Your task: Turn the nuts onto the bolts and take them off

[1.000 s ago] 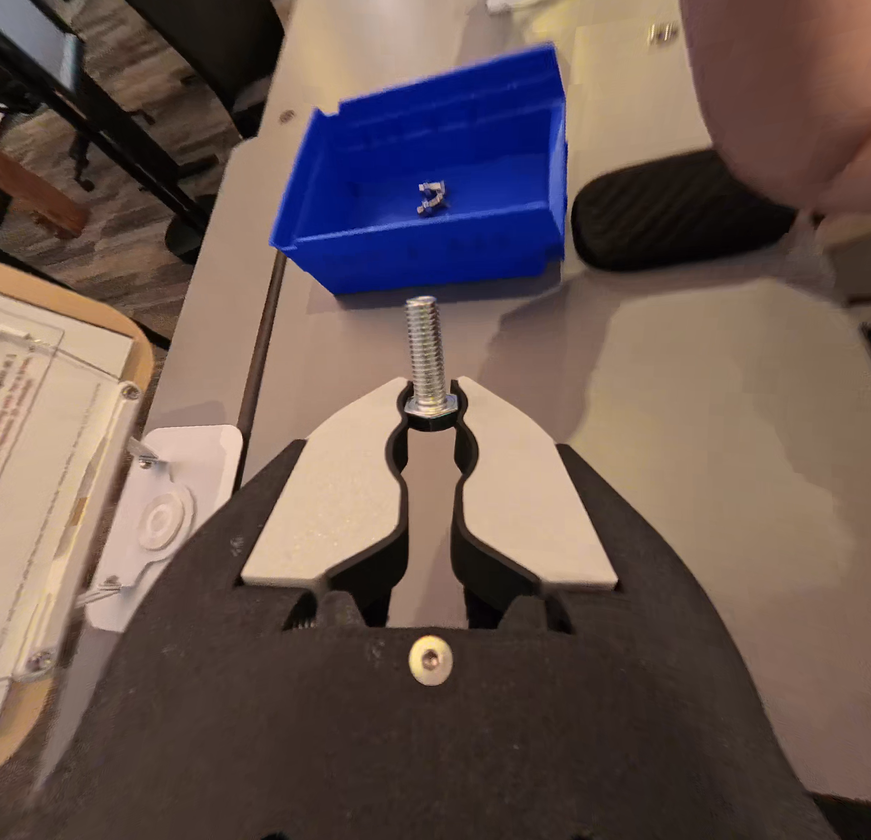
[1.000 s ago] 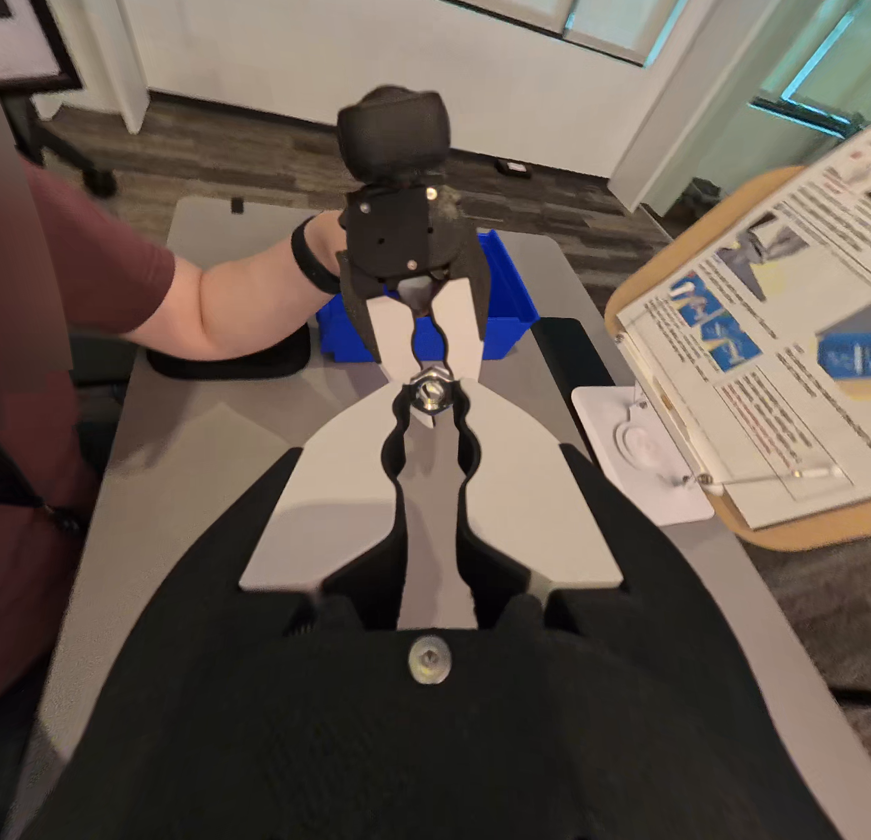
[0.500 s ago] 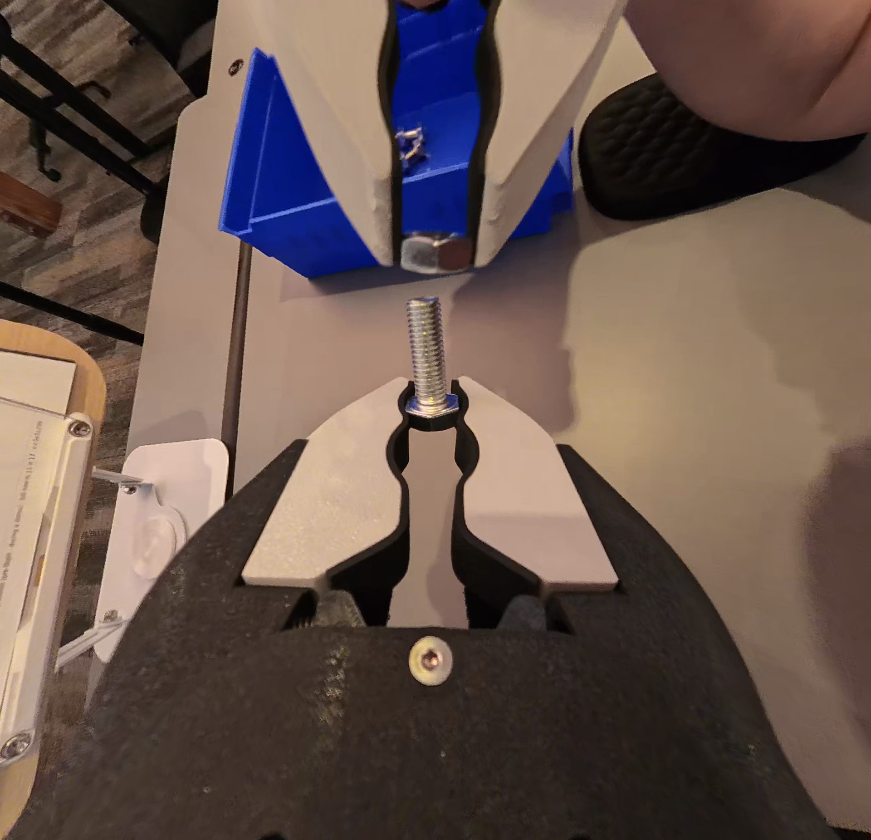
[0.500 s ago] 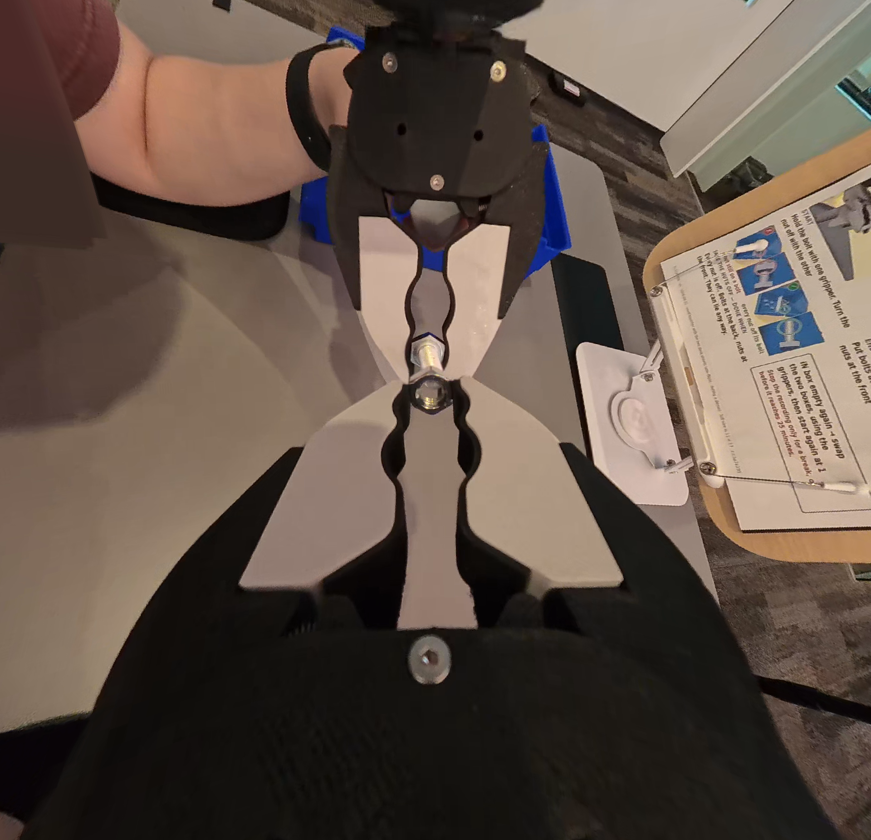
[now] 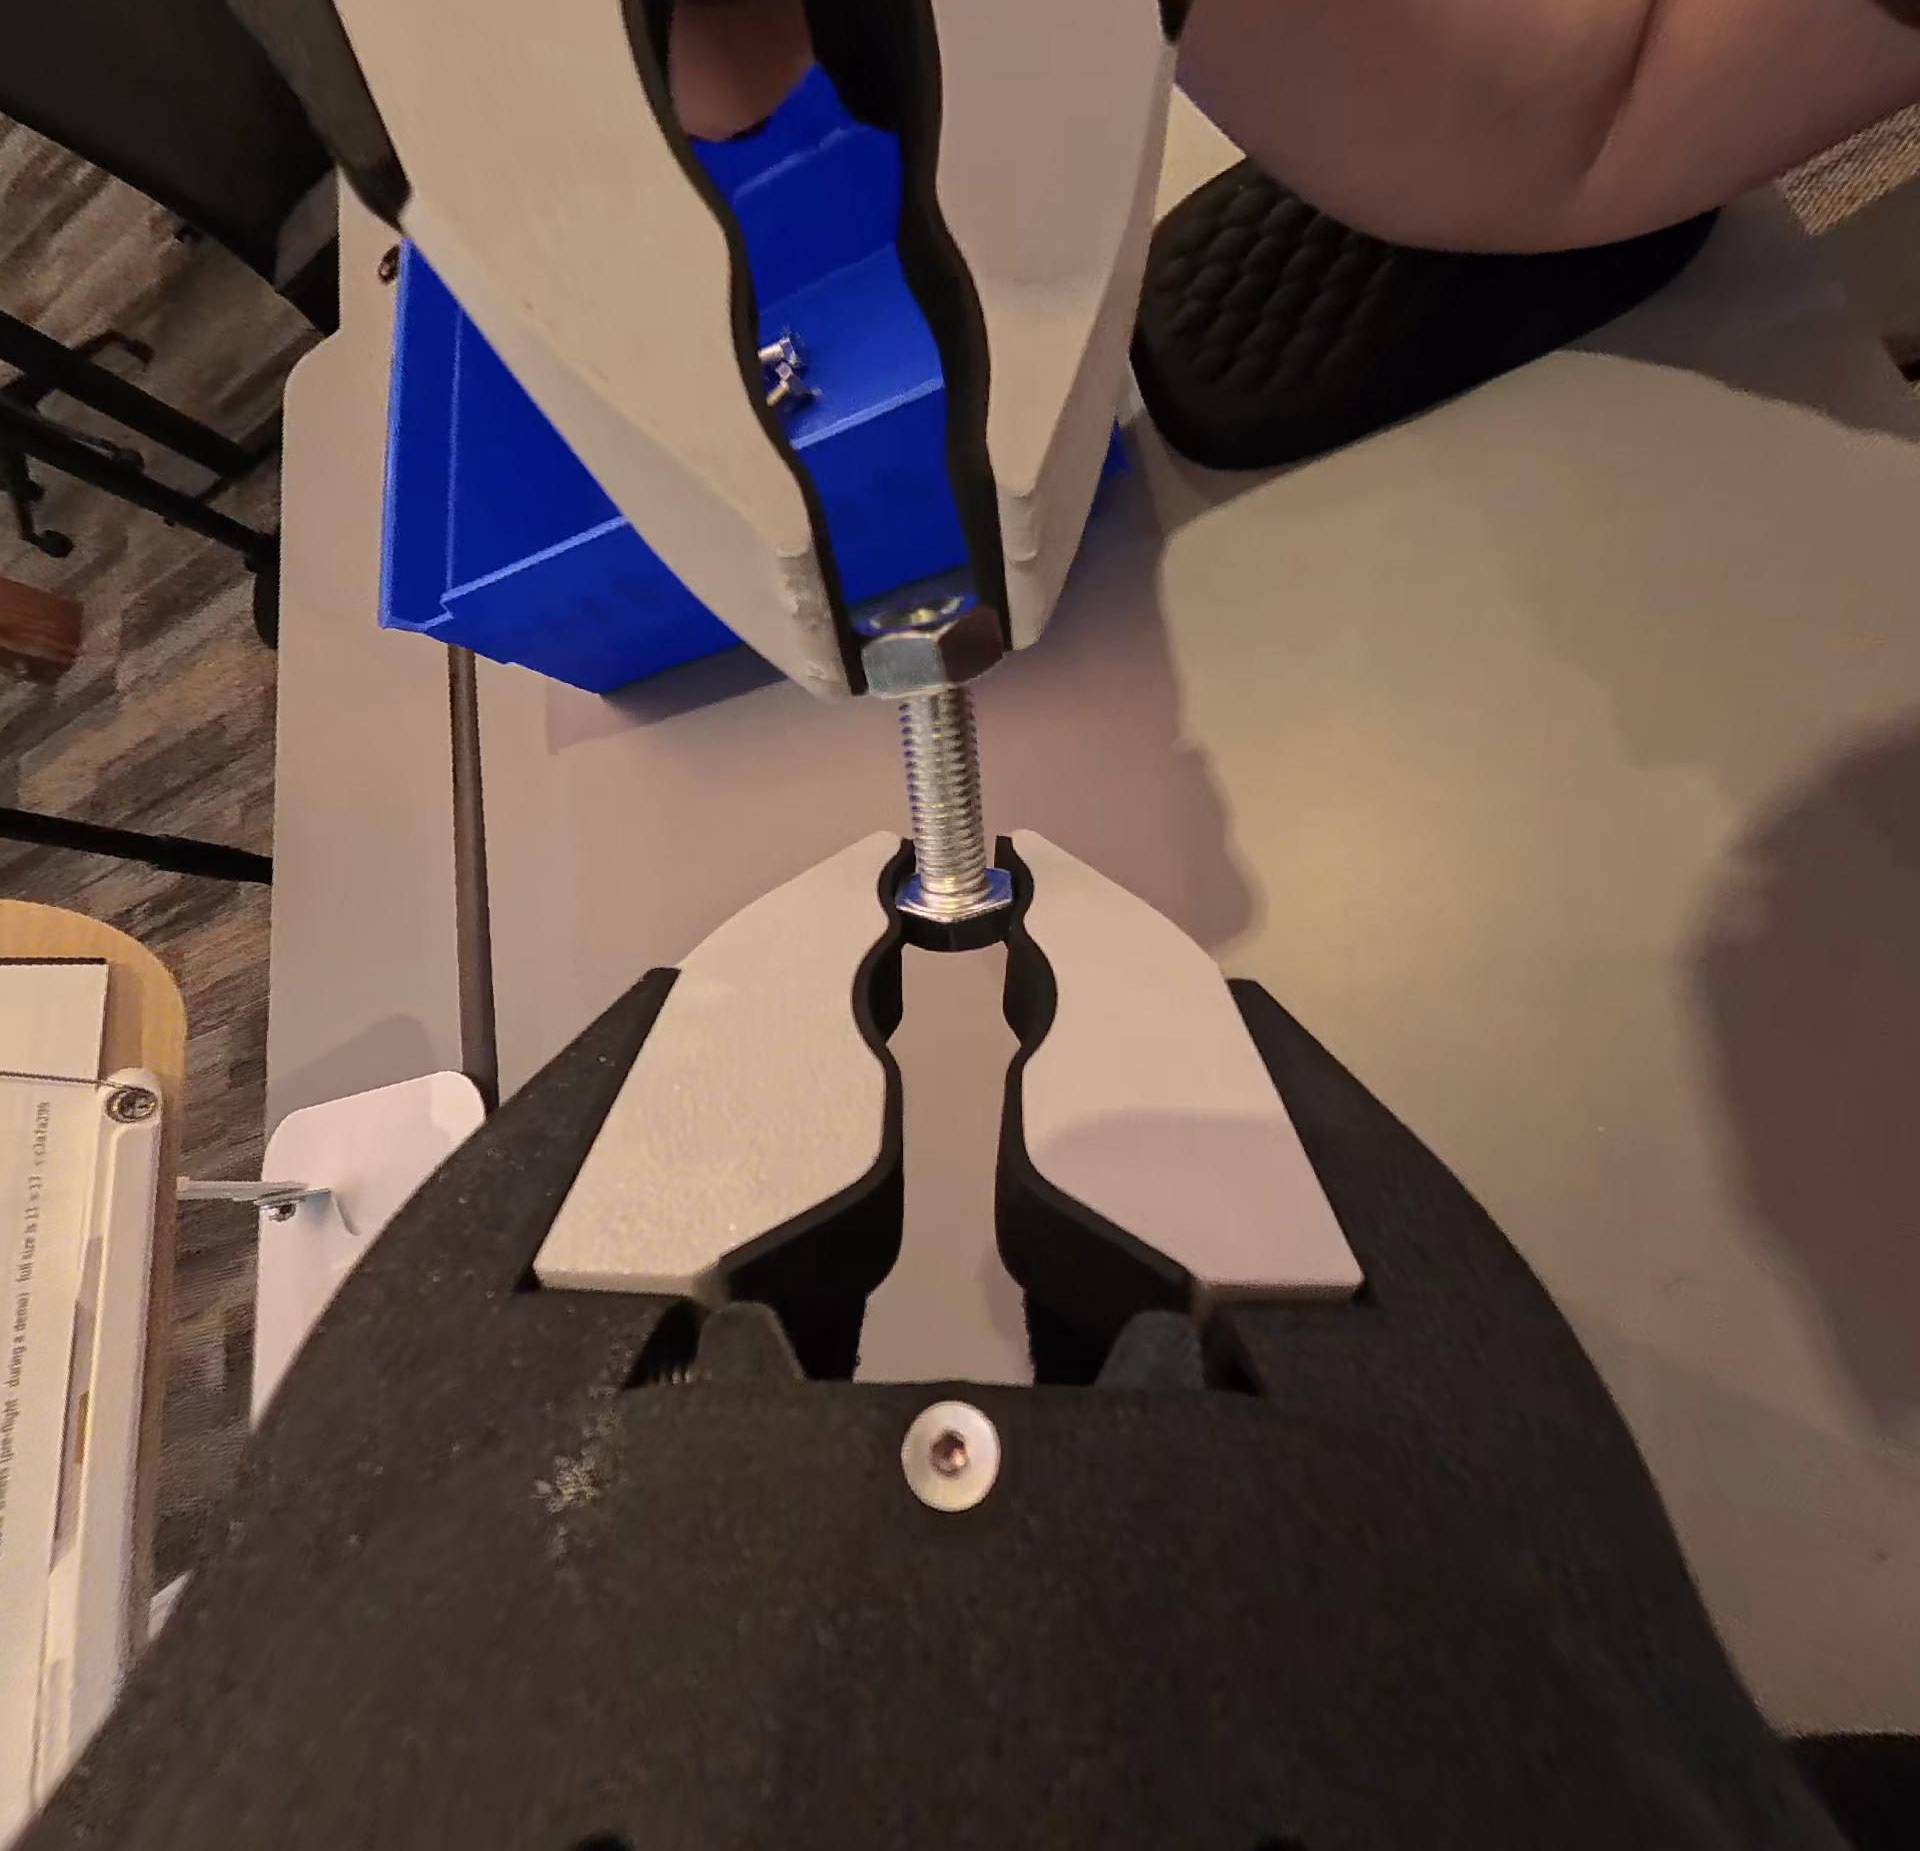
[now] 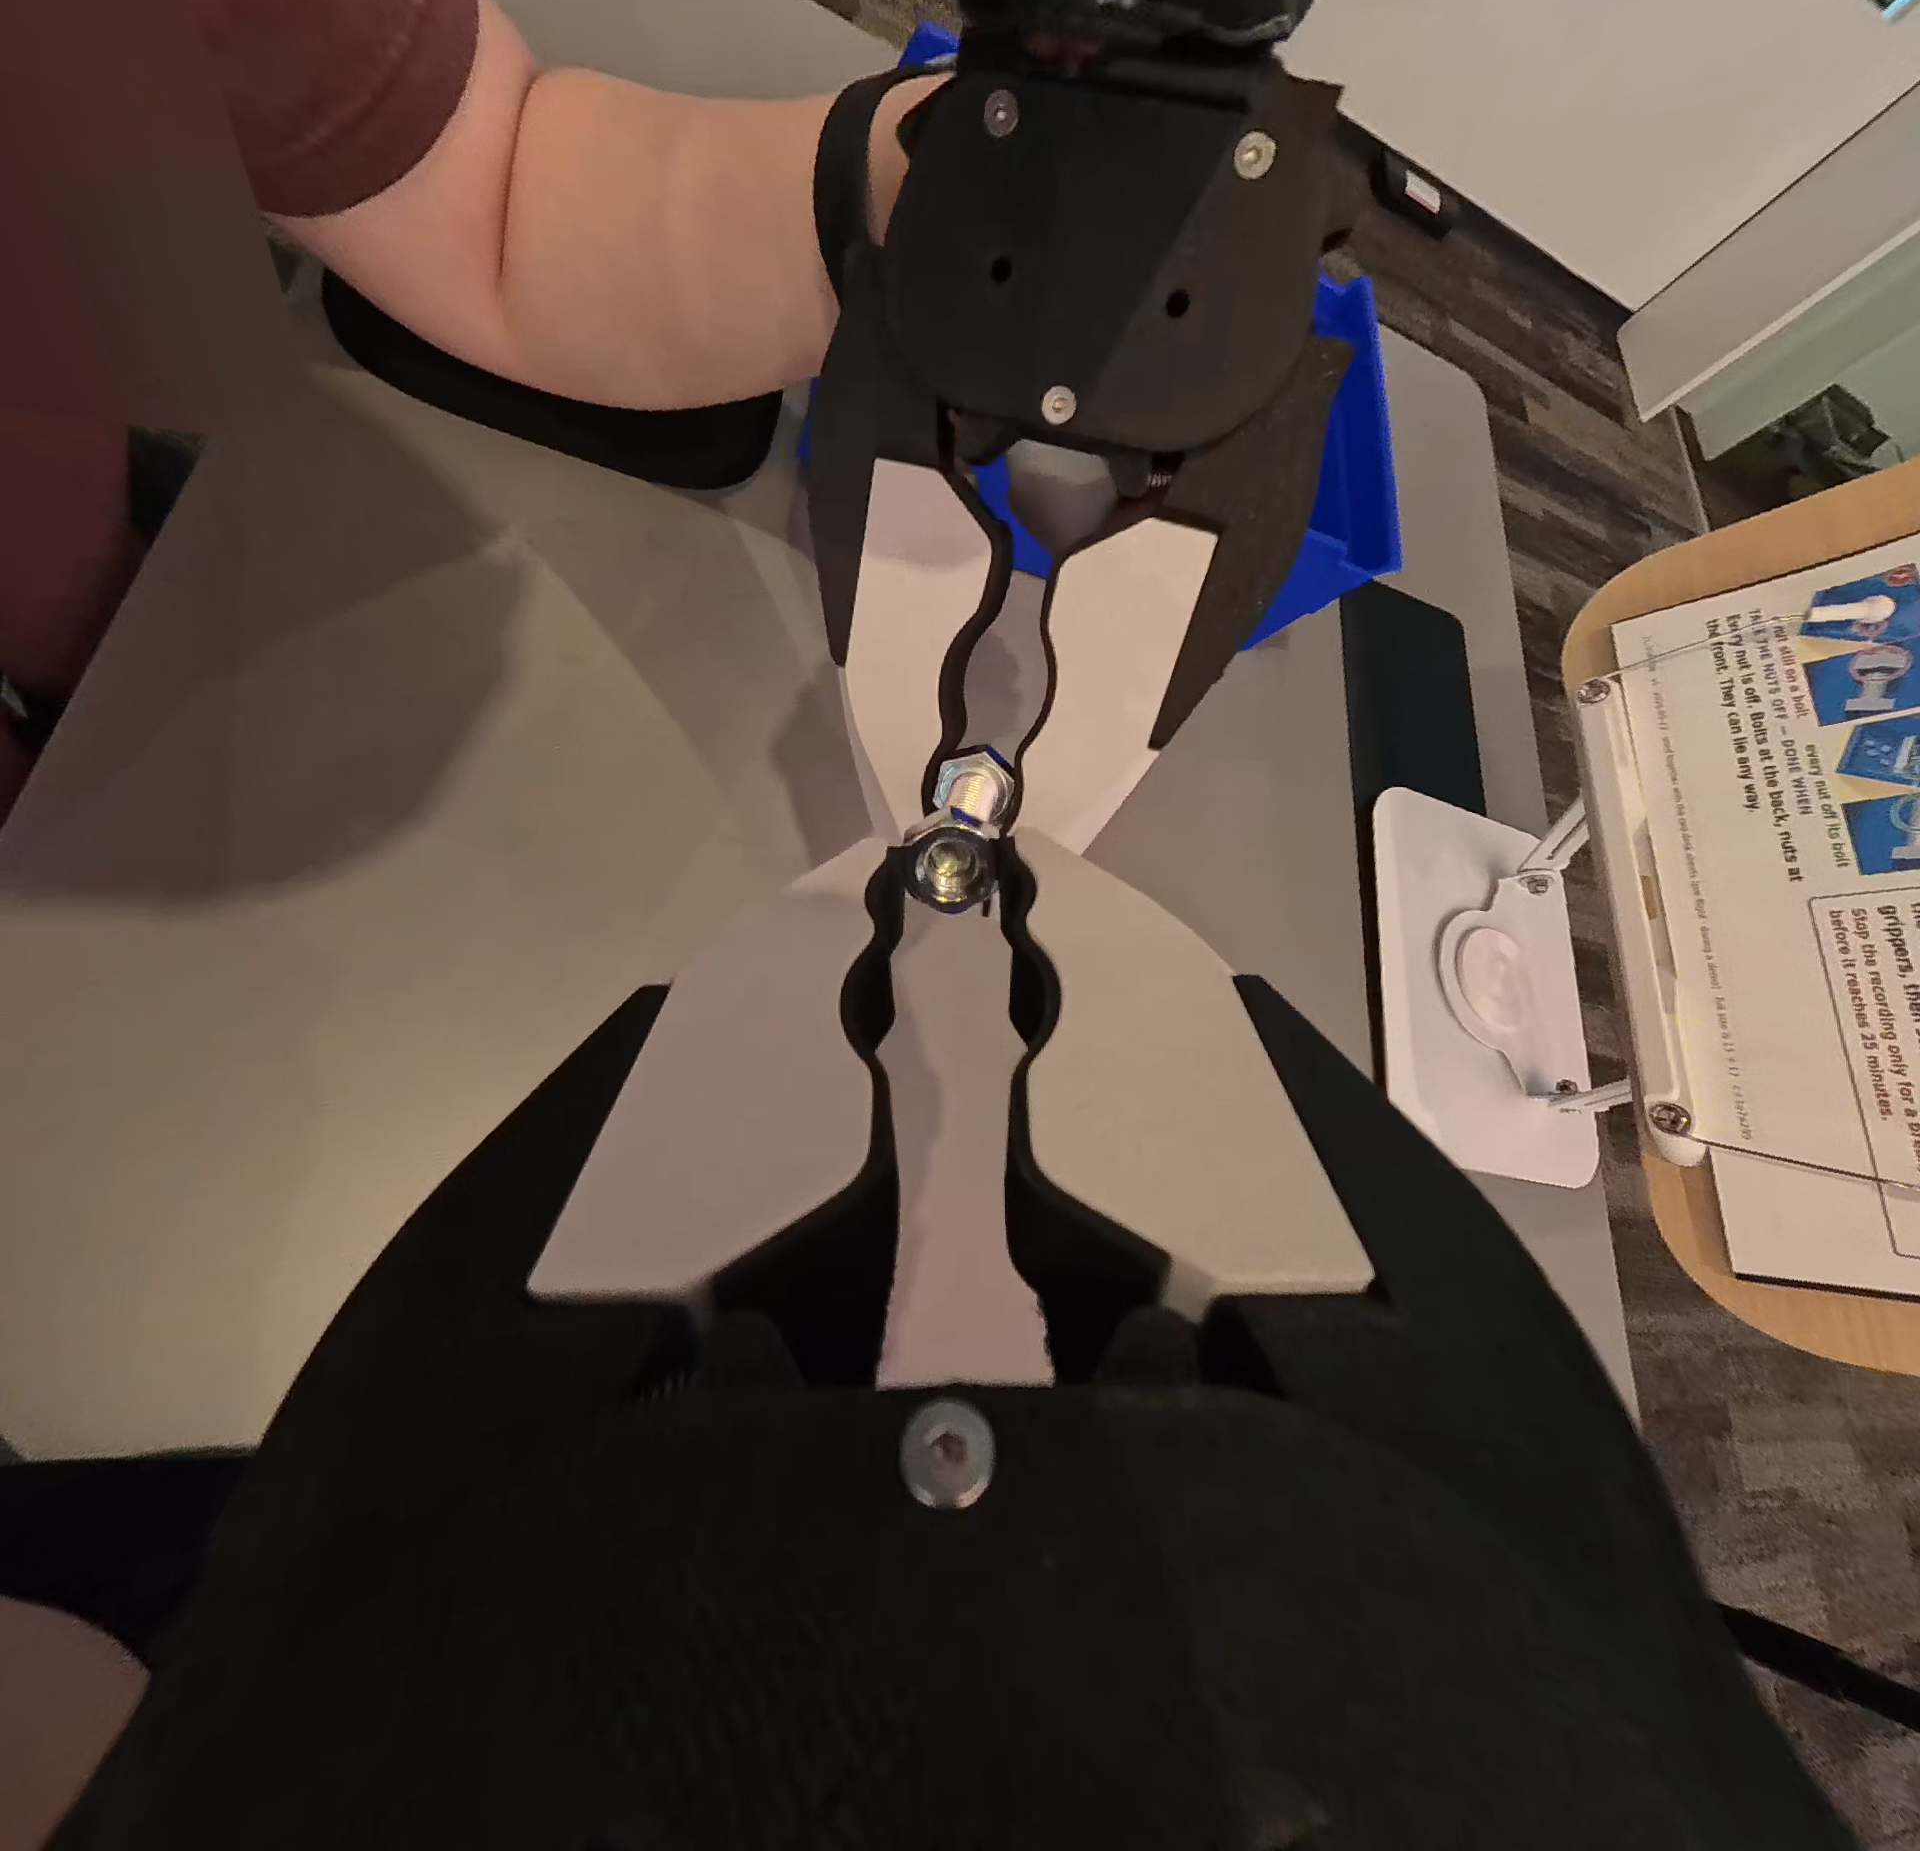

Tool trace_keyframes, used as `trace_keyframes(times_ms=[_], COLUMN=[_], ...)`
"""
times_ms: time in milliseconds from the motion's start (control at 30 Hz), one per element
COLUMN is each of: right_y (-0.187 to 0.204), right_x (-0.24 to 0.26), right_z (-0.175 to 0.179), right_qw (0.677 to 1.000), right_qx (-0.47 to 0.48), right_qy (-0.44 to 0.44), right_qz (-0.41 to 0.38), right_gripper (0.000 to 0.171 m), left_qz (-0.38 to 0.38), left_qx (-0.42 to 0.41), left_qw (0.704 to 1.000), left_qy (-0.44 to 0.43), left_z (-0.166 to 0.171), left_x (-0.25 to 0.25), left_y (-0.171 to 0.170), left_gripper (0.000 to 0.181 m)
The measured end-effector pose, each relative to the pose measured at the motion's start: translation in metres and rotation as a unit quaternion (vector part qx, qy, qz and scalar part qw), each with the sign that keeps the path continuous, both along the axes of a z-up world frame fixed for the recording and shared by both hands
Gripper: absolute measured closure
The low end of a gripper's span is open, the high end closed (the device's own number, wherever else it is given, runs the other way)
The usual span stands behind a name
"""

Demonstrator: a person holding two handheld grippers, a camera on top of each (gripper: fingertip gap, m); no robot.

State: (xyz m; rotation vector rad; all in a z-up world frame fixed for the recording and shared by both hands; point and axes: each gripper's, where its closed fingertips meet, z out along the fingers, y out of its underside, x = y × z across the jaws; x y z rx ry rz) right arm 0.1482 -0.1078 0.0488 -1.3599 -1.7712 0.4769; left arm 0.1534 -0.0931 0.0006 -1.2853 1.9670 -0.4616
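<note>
Holding item one: left hand-held gripper (image 5: 951, 845), closed on the hex head of a bolt (image 5: 938, 793), threaded shank pointing straight forward along the fingers, away from the camera and raised clear of the grey worktop (image 5: 1455, 762). Item two: right hand-held gripper (image 6: 948, 861), closed on a nut (image 5: 920, 648), pinched flat-to-flat at the very tips. Relation: the two grippers meet nose to nose; the nut sits on the far end of the bolt, bore and shank on one line, so the bolt's long axis runs from one gripper's tips to the other's. In the right wrist view the shank end shows through the nut's hole, near centre. Whether any thread has caught cannot be told. Judgement: the coming move is rotation about that shared axis; any tilt between the two risks cross-threading. Background stock: blue bin (image 5: 623, 575) on the worktop behind the grippers, holding a few small metal pieces (image 5: 784, 373); black wrist rest (image 5: 1351, 347) beside it, a person's forearm (image 5: 1455, 87) resting above.
</note>
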Motion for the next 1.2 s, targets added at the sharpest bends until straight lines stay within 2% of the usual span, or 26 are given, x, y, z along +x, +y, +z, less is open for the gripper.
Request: trace_keyframes(times_ms=[100, 233, 367, 533, 800, 1200], right_y=[0.004, 0.018, 0.033, 0.039, 0.044, 0.04], right_x=[0.0, -0.003, -0.006, -0.009, -0.009, -0.013], right_z=[0.004, 0.014, 0.015, 0.014, 0.008, 0.022], right_qw=[1.0, 0.991, 0.968, 0.938, 0.914, 0.928], right_qx=[-0.014, -0.084, -0.174, -0.265, -0.318, -0.282], right_qy=[0.01, 0.051, 0.084, 0.12, 0.13, 0.149], right_qz=[-0.022, -0.089, -0.16, -0.191, -0.217, -0.19], right_gripper=[0.153, 0.153, 0.153, 0.153, 0.153, 0.153], left_qz=[0.013, 0.053, 0.103, 0.126, 0.161, 0.141], left_qx=[0.014, -0.012, -0.003, 0.026, 0.083, 0.043], left_qw=[1.0, 0.998, 0.994, 0.992, 0.983, 0.989], left_qy=[-0.003, -0.026, -0.025, -0.014, 0.017, -0.023], left_z=[0.003, 0.013, 0.016, 0.016, 0.013, 0.023], left_x=[-0.001, -0.002, -0.009, -0.013, -0.019, -0.015], left_y=[0.004, 0.013, 0.029, 0.037, 0.047, 0.039], left_gripper=[0.167, 0.167, 0.167, 0.167, 0.167, 0.167])
